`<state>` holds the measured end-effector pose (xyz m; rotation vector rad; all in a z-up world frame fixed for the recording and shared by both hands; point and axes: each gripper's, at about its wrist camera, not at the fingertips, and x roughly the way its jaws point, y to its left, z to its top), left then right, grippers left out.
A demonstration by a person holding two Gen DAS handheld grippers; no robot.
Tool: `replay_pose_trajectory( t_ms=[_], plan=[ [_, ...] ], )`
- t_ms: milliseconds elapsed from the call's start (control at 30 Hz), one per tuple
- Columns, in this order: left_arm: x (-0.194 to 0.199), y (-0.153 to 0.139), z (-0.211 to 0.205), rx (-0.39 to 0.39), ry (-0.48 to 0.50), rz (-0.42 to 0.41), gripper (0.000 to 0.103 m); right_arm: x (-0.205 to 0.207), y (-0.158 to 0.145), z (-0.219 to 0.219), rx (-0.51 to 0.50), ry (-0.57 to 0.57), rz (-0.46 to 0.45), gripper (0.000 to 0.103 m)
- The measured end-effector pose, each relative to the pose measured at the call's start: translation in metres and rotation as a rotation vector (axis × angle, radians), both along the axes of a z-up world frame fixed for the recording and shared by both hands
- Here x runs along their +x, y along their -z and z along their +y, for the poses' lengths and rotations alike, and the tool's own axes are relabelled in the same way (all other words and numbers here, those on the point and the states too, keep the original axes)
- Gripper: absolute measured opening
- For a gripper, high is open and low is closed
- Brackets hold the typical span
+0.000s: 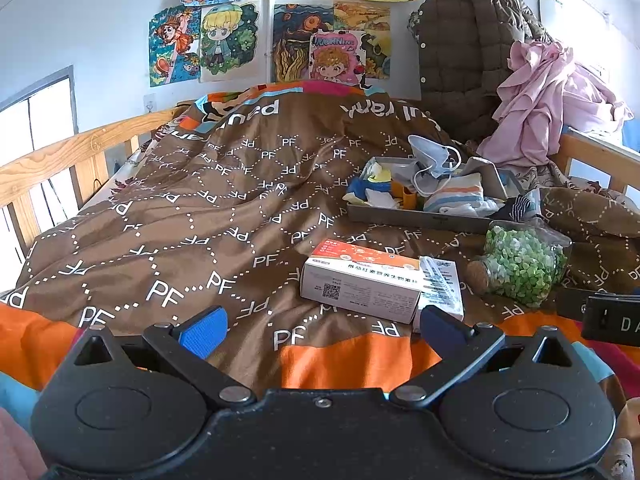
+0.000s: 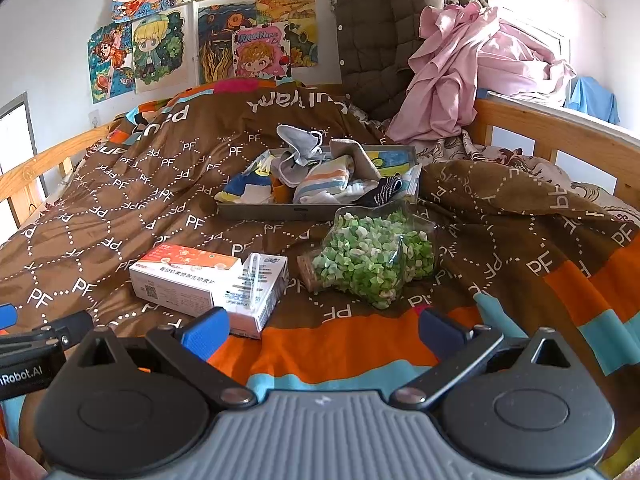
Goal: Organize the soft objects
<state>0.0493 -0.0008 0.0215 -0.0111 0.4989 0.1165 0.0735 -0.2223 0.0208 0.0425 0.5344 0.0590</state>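
A grey tray [image 1: 416, 218] [image 2: 280, 211] on the brown bedcover holds a heap of soft things: a grey-blue face mask [image 1: 434, 156] [image 2: 300, 142], a striped sock [image 1: 456, 196] [image 2: 324, 184], a dark striped sock [image 1: 518, 206] [image 2: 386, 192] and blue-yellow cloth [image 1: 370, 190] [image 2: 244, 184]. My left gripper [image 1: 320, 330] is open and empty, low over the near end of the bed. My right gripper [image 2: 324, 332] is also open and empty, well short of the tray.
A white-orange medicine box [image 1: 364, 280] [image 2: 188, 276] and a second white box [image 1: 442, 284] [image 2: 260, 288] lie side by side. A star-shaped bottle of green bits [image 1: 520, 268] [image 2: 372, 260] lies beside them. Brown quilted jacket [image 1: 468, 56] and pink cloth [image 1: 548, 100] pile at the headboard. Wooden rails [image 1: 48, 164] [image 2: 556, 128] flank the bed.
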Motion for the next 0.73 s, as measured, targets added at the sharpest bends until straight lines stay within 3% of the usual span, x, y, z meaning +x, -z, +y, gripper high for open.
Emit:
replay_pose_trajectory(
  t_ms=[733],
  plan=[
    [0.0005, -0.0003, -0.0025, -0.009, 0.008, 0.012, 0.102, 0.0, -0.0007, 0.0001, 0.0, 0.0, 0.002, 0.103]
  ],
)
